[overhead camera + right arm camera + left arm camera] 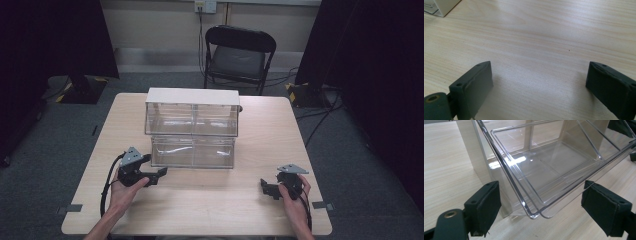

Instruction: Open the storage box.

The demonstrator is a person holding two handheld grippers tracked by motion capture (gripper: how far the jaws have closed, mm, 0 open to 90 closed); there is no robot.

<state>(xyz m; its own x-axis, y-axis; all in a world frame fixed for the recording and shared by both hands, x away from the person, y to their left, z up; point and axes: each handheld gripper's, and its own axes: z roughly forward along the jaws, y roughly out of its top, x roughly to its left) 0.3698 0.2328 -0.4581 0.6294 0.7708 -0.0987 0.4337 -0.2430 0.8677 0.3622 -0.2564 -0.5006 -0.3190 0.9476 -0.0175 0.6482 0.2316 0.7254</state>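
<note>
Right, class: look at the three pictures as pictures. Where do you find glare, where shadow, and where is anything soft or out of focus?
High view: the clear drawer unit shows pale reflections, and the room's sides fall into dark. Left gripper view: a bright glare patch on the clear drawer; the near pads look slightly soft. Right gripper view: soft shadows on the table beside each pad.

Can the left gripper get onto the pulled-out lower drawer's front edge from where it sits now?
Probably yes: the left gripper is open, the lower drawer rim lies just ahead between its jaws, and nothing stands between them.
</note>
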